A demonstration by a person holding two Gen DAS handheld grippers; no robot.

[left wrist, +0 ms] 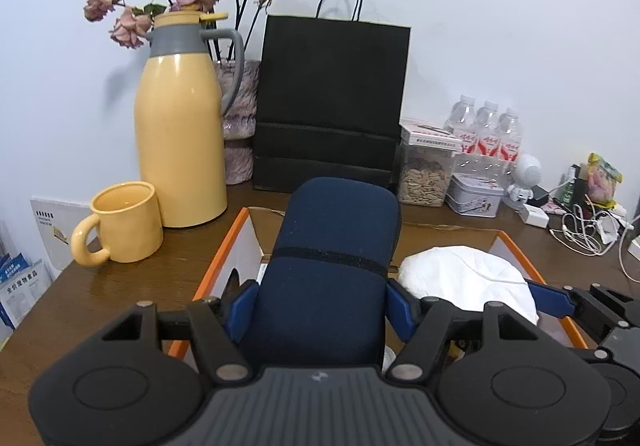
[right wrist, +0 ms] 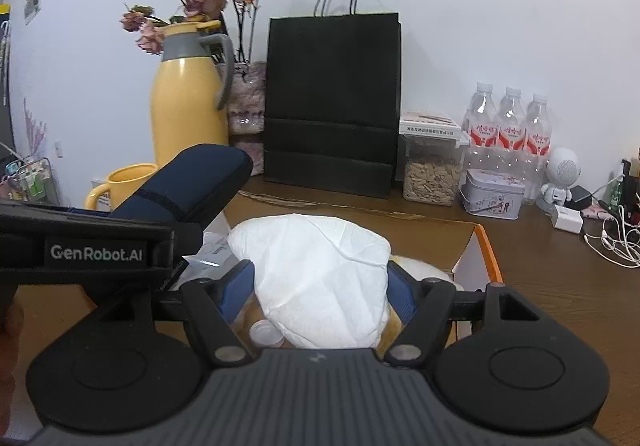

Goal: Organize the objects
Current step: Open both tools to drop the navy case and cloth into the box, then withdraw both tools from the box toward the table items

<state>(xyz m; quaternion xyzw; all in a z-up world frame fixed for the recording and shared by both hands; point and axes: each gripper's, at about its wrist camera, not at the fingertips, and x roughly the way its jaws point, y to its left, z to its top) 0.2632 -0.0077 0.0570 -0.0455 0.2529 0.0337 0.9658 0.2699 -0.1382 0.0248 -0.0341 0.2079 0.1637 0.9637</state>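
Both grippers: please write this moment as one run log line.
left gripper: shut on blue pouch | right gripper: shut on white bundle | both over orange box

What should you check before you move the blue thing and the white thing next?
1. Left gripper jaws shut on the blue case: ok.
2. Right gripper jaws shut on the white bundle: ok.
3. Both items above the orange-edged box: ok.
4. The two grippers apart, not touching: ok.
5. Yellow mug clear of the blue case: ok.
6. Where each item should go: cannot tell.
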